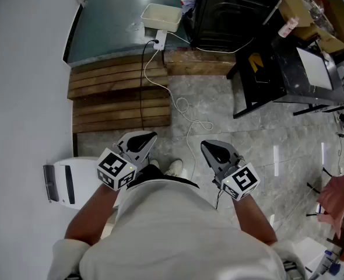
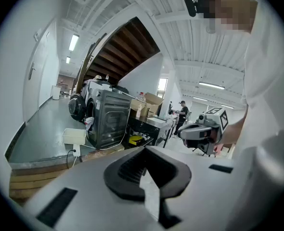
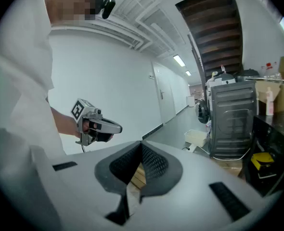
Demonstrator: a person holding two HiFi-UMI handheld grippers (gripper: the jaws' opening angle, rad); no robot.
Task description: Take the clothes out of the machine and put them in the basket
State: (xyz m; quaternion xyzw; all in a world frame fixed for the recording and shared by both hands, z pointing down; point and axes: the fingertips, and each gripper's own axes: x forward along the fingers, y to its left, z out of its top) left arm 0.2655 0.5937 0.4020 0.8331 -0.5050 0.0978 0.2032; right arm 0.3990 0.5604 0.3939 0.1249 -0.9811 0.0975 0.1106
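Note:
I stand well back from the dark washing machine (image 1: 230,10), which sits at the top of the head view. A bit of pale clothing (image 1: 188,2) shows at its left side. The white plastic basket (image 1: 160,16) rests on the floor just left of it. My left gripper (image 1: 141,140) and right gripper (image 1: 214,150) are held at waist height, both shut with nothing between the jaws. The left gripper view shows the machine (image 2: 108,121), the basket (image 2: 74,136) and the right gripper (image 2: 200,131). In the right gripper view I see the machine (image 3: 233,119), the basket (image 3: 197,137) and the left gripper (image 3: 101,126).
Wooden steps (image 1: 119,98) lie between me and the basket, with a white cable (image 1: 183,107) trailing over the stone floor. A black table (image 1: 277,69) crowded with boxes stands right of the machine. A white appliance (image 1: 67,182) is at my left, and a red cloth (image 1: 335,194) hangs far right.

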